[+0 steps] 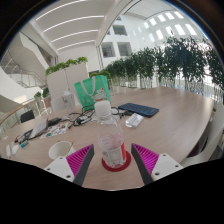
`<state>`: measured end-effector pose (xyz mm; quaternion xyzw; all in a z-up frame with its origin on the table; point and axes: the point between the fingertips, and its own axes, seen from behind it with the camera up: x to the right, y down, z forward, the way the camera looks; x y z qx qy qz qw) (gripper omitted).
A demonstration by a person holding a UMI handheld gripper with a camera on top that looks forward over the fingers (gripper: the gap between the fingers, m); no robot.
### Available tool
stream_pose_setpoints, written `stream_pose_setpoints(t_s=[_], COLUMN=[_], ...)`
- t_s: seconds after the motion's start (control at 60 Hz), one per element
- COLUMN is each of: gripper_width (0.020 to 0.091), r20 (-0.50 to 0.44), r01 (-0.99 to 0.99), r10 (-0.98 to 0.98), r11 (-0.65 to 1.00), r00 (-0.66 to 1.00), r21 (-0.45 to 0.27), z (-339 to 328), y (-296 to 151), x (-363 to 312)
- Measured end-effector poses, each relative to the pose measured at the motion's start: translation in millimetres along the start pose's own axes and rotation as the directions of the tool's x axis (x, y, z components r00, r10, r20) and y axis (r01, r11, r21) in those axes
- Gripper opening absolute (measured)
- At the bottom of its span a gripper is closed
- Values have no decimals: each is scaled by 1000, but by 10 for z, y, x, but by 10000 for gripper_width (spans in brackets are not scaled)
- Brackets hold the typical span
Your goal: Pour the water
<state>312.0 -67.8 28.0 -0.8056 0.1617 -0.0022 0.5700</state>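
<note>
A clear plastic water bottle (109, 135) stands upright on a red round coaster (117, 167) on the light wooden table (175, 125). It sits between the two fingers of my gripper (113, 160), with a gap at either side. The magenta pads (82, 158) flank its lower half and neither touches it. The gripper is open. The bottle's base is partly hidden by the coaster's rim and the view's lower edge.
A white cup (62, 149) stands just left of the left finger. Farther back lie a dark flat case (138, 109), a green bag (93, 92), cables and small items (45, 130). Tall green plants (170, 60) line the far side.
</note>
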Motion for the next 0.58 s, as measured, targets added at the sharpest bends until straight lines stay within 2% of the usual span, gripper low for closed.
stream_pose_setpoints(t_s=[0.433,0.583], gripper_width=[830,827], r20=[-93,-103], r01=[92,136], r10=[-98,-141], r11=[993,989], r00=[991,985], r21=[-73,-56], z=[-1973,-2467], y=[-26,-245], x=[-651,-876])
